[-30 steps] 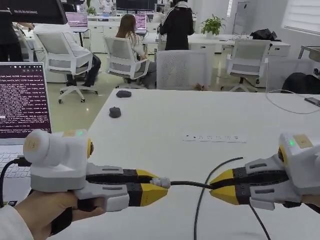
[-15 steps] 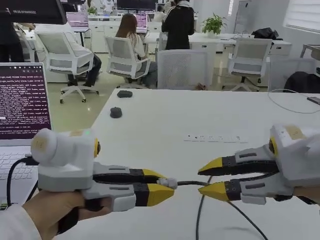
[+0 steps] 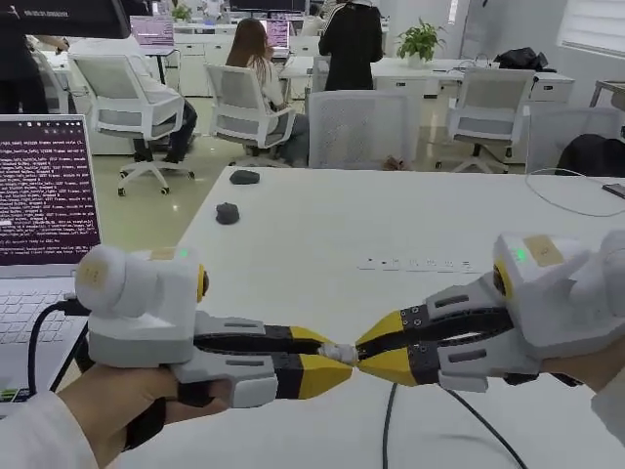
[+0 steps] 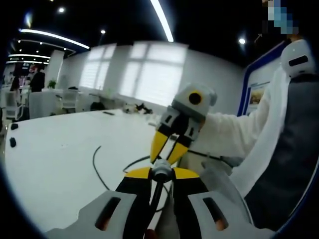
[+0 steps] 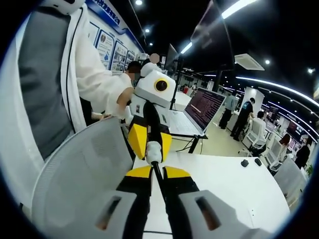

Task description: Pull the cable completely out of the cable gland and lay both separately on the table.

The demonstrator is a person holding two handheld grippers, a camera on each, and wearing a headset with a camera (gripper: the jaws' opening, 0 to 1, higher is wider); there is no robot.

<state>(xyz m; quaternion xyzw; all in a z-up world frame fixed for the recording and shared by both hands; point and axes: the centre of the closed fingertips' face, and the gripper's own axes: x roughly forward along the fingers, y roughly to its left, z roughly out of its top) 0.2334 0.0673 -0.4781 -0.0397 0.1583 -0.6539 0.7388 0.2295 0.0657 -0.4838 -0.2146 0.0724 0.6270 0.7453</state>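
Observation:
The white cable gland [image 3: 342, 352] is held above the white table [image 3: 293, 244] with my left gripper [image 3: 334, 359] shut on it. My right gripper [image 3: 359, 354] meets it tip to tip and is shut on the black cable right beside the gland. The loose cable [image 3: 387, 430] hangs down to the table below the right gripper. In the left gripper view the gland [image 4: 162, 170] sits between the yellow jaws, the right gripper [image 4: 163, 158] pointing straight at it. In the right gripper view the cable [image 5: 158, 178] runs between the jaws up to the gland [image 5: 153, 152].
An open laptop [image 3: 44, 195] stands at the left edge. Two small dark objects [image 3: 227, 212] [image 3: 244, 177] lie on the far left of the table, and a flush socket strip [image 3: 415, 264] is set in its middle. Office chairs and people fill the room beyond.
The right gripper let go of the cable, slid left along it up to the gland, and shut on the cable again. The left gripper kept hold of the gland.

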